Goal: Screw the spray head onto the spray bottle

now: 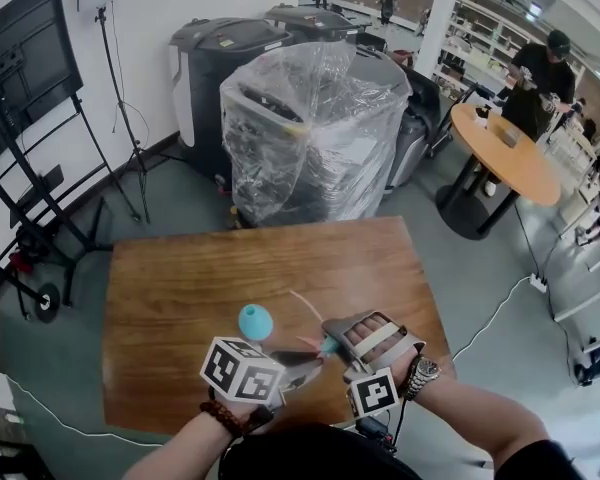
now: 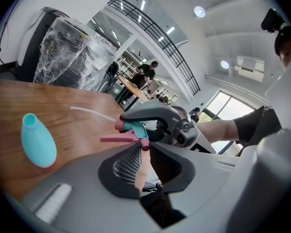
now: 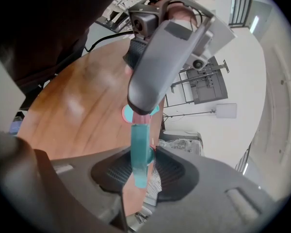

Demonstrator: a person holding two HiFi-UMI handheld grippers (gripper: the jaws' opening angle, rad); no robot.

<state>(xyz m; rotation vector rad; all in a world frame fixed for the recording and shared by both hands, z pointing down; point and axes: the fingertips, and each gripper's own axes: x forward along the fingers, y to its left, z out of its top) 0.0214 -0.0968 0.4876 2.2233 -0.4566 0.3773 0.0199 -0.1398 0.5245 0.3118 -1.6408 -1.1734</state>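
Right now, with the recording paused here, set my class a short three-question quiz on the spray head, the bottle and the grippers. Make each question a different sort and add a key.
1. True or false: the spray head is already screwed onto the spray bottle.
2. What grips the spray head? A a bare hand; B one gripper alone; C both grippers.
3. Fill in: the spray head's trigger is coloured ____.

Key
1. False: the head is held above the table, apart from the bottle.
2. C: the left gripper and the right gripper are both shut on it.
3. Pink.
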